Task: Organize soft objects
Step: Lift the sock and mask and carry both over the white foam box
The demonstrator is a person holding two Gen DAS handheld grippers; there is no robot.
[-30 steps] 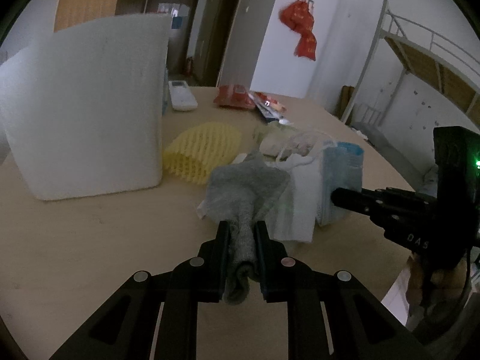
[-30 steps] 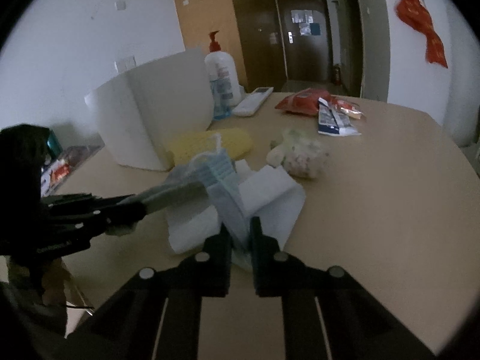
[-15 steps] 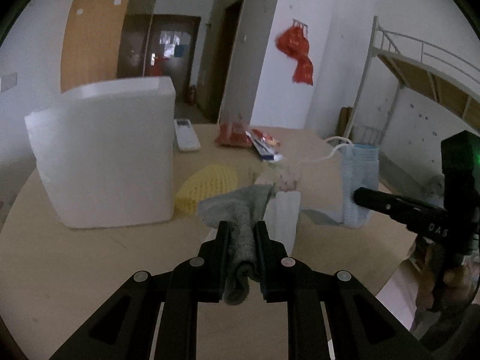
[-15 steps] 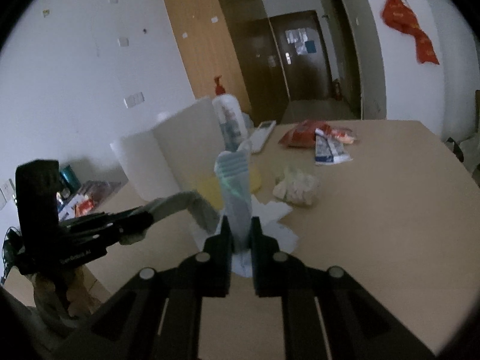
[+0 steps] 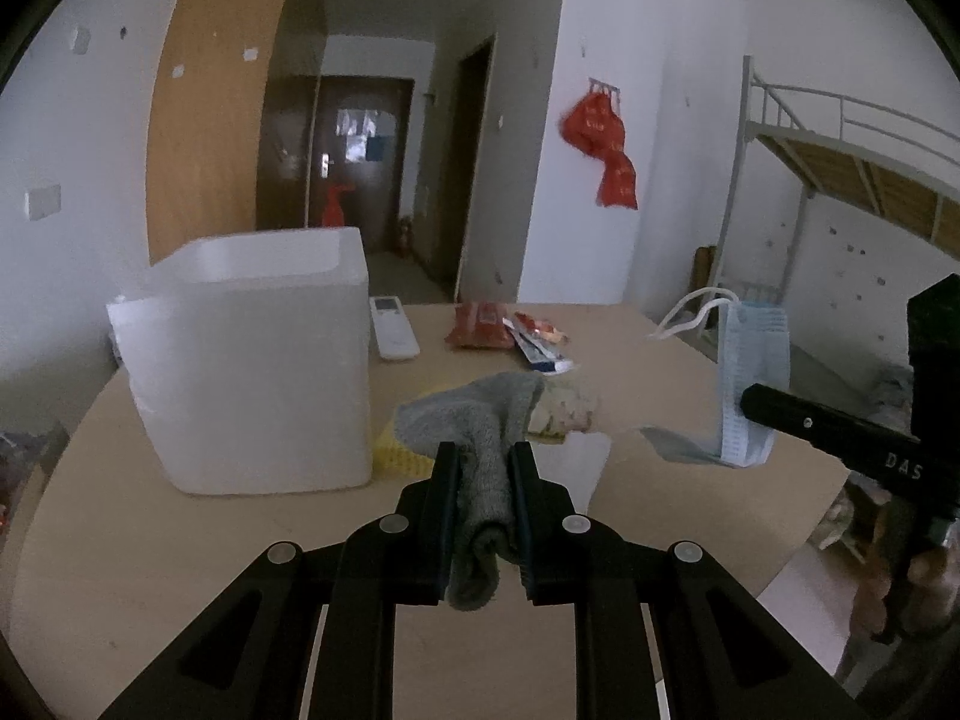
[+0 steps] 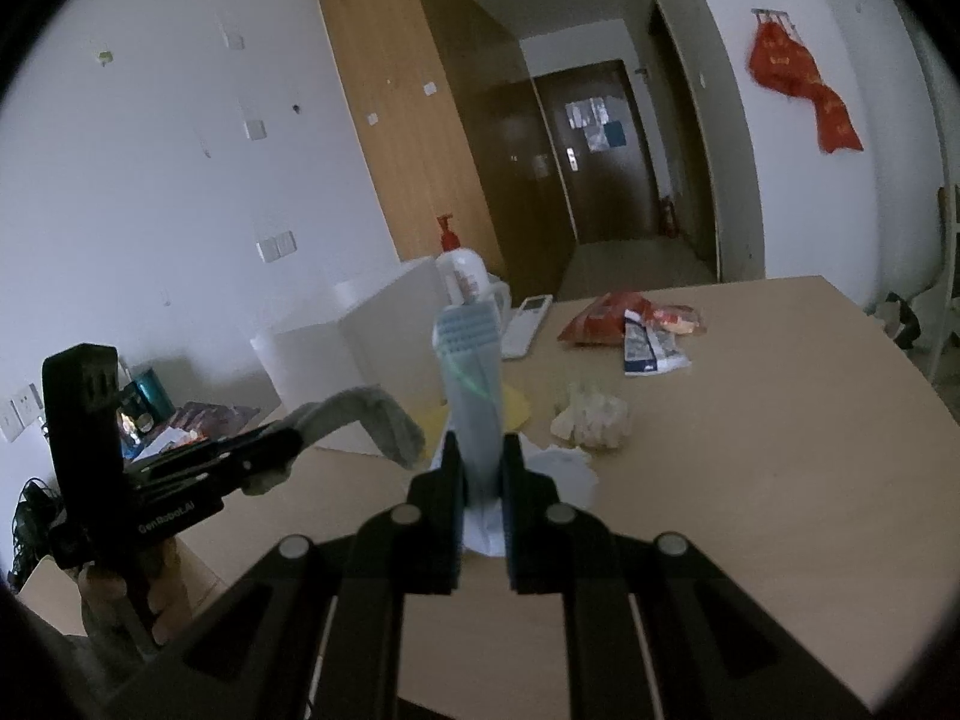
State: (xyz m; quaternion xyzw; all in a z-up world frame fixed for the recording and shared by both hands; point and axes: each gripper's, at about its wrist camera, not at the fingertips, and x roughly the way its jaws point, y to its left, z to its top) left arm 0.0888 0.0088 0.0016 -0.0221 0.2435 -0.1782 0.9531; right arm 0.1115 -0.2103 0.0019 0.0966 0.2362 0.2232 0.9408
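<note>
My left gripper (image 5: pixel 483 456) is shut on a grey sock (image 5: pixel 474 426) and holds it above the table, right of the white foam box (image 5: pixel 252 360). My right gripper (image 6: pixel 480 450) is shut on a blue face mask (image 6: pixel 471 372) and holds it up in the air; the mask also shows in the left wrist view (image 5: pixel 750 384), hanging from the right gripper's fingers (image 5: pixel 798 420). The sock and left gripper show in the right wrist view (image 6: pixel 372 420). A yellow foam net (image 5: pixel 396 450), a white tissue (image 6: pixel 558 468) and a pale crumpled soft thing (image 6: pixel 591 417) lie on the table.
A remote control (image 5: pixel 393 333), red snack packets (image 5: pixel 486 324) and a sachet (image 6: pixel 648 351) lie at the far side of the wooden table (image 5: pixel 150 540). A pump bottle (image 6: pixel 459 276) stands behind the box. A bunk bed (image 5: pixel 840 150) stands at the right.
Both grippers have risen higher above the table with the sock and the mask in them; the mask now hangs fully clear of the table.
</note>
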